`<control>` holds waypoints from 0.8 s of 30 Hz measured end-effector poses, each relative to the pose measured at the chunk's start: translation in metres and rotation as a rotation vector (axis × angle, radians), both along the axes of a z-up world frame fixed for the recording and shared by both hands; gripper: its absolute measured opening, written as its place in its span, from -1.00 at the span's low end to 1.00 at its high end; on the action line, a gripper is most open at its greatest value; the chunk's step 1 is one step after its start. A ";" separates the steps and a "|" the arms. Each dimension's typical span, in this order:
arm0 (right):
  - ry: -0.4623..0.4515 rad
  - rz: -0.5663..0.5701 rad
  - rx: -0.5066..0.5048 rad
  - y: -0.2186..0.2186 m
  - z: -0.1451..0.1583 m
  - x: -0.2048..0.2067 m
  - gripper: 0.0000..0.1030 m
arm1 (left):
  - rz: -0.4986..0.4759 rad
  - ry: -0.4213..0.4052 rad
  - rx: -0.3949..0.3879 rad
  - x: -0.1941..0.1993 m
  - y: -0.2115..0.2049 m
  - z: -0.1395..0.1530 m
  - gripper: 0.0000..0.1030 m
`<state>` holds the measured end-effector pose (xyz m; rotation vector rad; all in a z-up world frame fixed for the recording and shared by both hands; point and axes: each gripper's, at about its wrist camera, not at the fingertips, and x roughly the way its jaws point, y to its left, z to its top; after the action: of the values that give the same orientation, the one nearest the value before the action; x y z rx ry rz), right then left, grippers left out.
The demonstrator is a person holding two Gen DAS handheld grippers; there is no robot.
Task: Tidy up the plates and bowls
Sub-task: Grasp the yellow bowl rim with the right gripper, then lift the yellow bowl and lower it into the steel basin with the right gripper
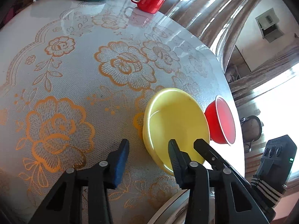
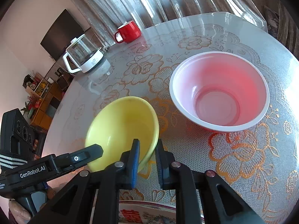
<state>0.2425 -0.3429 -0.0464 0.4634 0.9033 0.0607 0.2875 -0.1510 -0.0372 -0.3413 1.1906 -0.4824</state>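
On the floral table (image 2: pixel 243 158), R gripper (image 2: pixel 147 149) straddles yellow bowl (image 2: pixel 121 125) rim w/ fingers nearly closed, bowl tilted. L gripper (image 1: pixel 149 147) wide open, holding nothing, beside it. Red bowl (image 2: pixel 218 89) sits upright nearby.

Daylight is pouring in from a blown-out window (image 1: pixel 276 112), glaring off the glossy worktop (image 1: pixel 145 28) and curtains (image 2: pixel 149 1), while fisheye distortion is bending and darkening the edges.

Two bowls (image 2: pixel 122 128) (image 2: pixel 219 91), one mug (image 2: pixel 129 31), one kettle (image 2: pixel 83 57)

curtains (image 2: pixel 168 1) drawn | wall tv (image 2: pixel 61 35) | wooden shelf (image 2: pixel 43 100) | bright window (image 1: pixel 276 100)
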 end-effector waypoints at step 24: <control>-0.103 0.122 0.024 0.063 0.041 -0.050 -0.73 | -0.024 -0.252 0.067 -0.101 0.064 0.064 -0.36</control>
<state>0.1921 -0.2800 -0.0049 0.4229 0.8292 0.2055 0.1870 -0.0865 0.0272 -0.2021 0.9642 -0.4900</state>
